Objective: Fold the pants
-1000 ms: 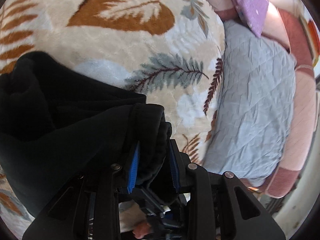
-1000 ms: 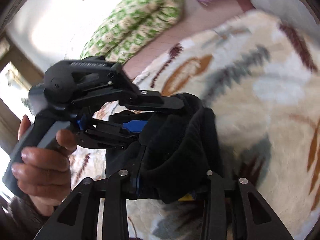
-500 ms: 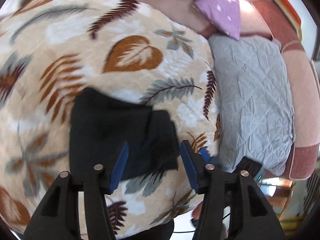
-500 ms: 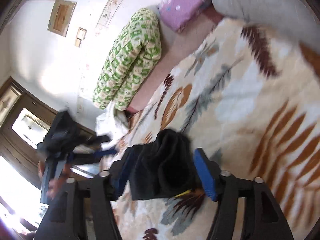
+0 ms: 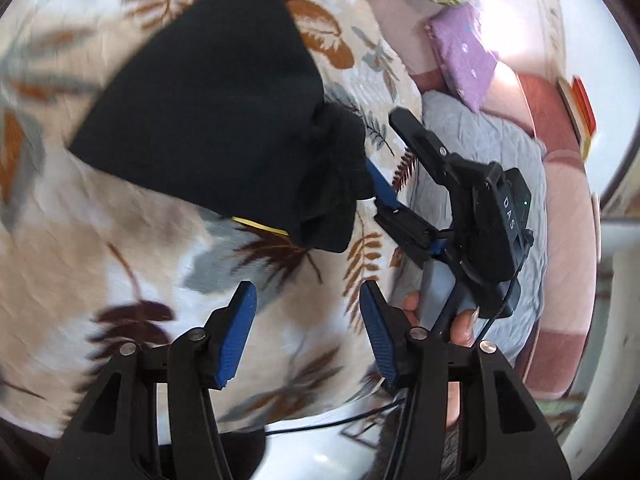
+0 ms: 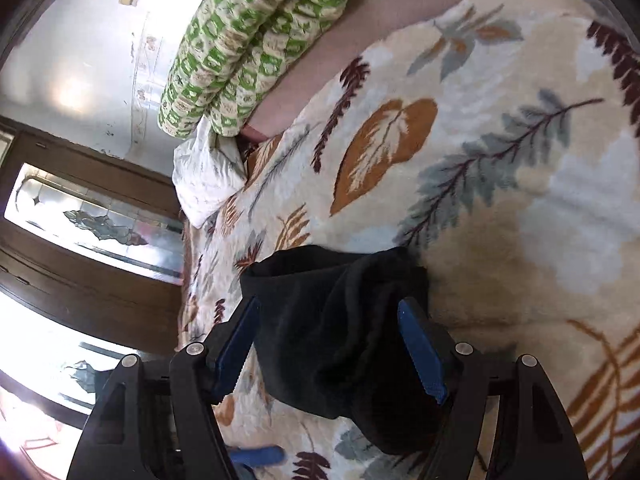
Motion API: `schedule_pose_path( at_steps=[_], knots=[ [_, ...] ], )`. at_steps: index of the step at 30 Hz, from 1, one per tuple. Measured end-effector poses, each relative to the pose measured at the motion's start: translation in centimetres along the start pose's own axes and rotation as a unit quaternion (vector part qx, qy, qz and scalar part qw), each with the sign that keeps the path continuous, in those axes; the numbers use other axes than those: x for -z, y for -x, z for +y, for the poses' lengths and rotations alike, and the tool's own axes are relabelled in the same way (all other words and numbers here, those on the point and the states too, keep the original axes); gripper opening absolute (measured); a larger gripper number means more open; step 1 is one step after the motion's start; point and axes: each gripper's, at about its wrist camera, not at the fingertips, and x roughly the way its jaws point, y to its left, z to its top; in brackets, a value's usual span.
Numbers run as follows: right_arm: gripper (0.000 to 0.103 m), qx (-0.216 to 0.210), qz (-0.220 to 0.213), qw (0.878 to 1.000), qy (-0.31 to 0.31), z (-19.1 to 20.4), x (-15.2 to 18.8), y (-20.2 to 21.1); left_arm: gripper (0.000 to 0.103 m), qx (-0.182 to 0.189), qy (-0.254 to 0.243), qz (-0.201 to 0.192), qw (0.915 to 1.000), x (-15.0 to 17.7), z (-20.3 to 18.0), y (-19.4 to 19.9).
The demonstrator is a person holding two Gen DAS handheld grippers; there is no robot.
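The supporting surface was a bed covered by a cream blanket [image 6: 520, 220] printed with brown, rust and grey-blue leaves. Black folded pants [image 5: 208, 112] lay directly on this blanket, in a compact bundle with a thicker bunched end. Beside the blanket, a grey quilted cover [image 5: 480, 136] lay on the bed. A purple pillow [image 5: 464, 48] and a green-and-white patterned bolster [image 6: 248, 44] lay along the far edge. A white pillow [image 6: 204, 176] rested at the blanket's corner.
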Motion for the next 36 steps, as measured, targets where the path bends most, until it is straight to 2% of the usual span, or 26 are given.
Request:
schedule_pose_path(
  at_steps=[4,6,11,15,17,18,19,21,22,23,25,29,31,34,36],
  knots=[
    [0.073,-0.022,0.023,0.999,-0.027,-1.2,-0.7,-1.1,0.052,0.029,0.084,-0.016,0.9959,-0.4,0.7,-1.7],
    [0.073,-0.033,0.032,0.998,-0.035,-1.6,-1.1,-1.5,0.052,0.03,0.117,-0.027,0.9923,-0.9,1.4,-2.1],
    [0.072,-0.009,0.061,0.998,-0.02,-1.5,-2.2,-2.4,0.052,0.031,0.186,-0.047,0.981,-1.8,3.3,-2.8],
    [0.056,0.024,0.082,0.996,0.013,-0.9,-2.5,-2.8,0.052,0.028,0.192,-0.053,0.9795,-2.9,2.6,-4.0],
    [0.039,0.041,0.086,0.995,0.019,-1.1,-2.5,-2.8,0.05,0.02,0.194,-0.051,0.9794,-3.3,2.1,-4.5],
    [0.024,0.049,0.086,0.995,0.023,-1.2,-2.5,-2.9,0.041,0.017,0.195,-0.051,0.9793,-3.6,1.9,-4.8],
    [0.016,0.059,0.086,0.994,0.03,-1.4,-2.5,-2.8,0.035,0.013,0.191,-0.048,0.9804,-3.8,1.8,-5.1],
    [0.014,0.066,0.082,0.994,0.041,-1.7,-2.4,-2.4,0.021,0.002,0.181,-0.039,0.9828,-4.1,1.8,-5.3],
    [0.013,0.072,0.076,0.993,0.051,-1.6,-2.3,-2.3,0.018,0.0,0.174,-0.037,0.9841,-4.2,1.7,-5.2],
    [0.012,0.073,0.072,0.993,0.06,-1.4,-2.2,-2.1,0.016,0.003,0.17,-0.038,0.9848,-4.3,1.6,-5.0],
    [0.011,0.047,0.044,0.994,0.083,-0.1,-2.2,-1.1,0.016,0.009,0.156,-0.055,0.9862,-4.3,1.0,-4.1],
    [0.011,-0.004,-0.001,0.993,0.114,1.4,-2.0,-0.2,0.016,-0.03,0.101,-0.106,0.9888,-3.7,-0.2,-2.9],
    [0.011,-0.009,-0.006,0.994,0.11,0.7,-1.8,-0.9,0.016,-0.042,0.104,-0.096,0.9891,-3.6,0.4,-3.7],
    [0.011,0.005,0.004,0.996,0.092,-1.2,-1.4,-2.4,0.016,-0.046,0.13,-0.054,0.9889,-3.2,2.2,-5.9],
    [0.015,0.014,0.004,0.996,0.087,-2.3,-1.0,-2.7,0.016,-0.051,0.128,-0.049,0.9893,-3.0,2.8,-6.7]
  ],
)
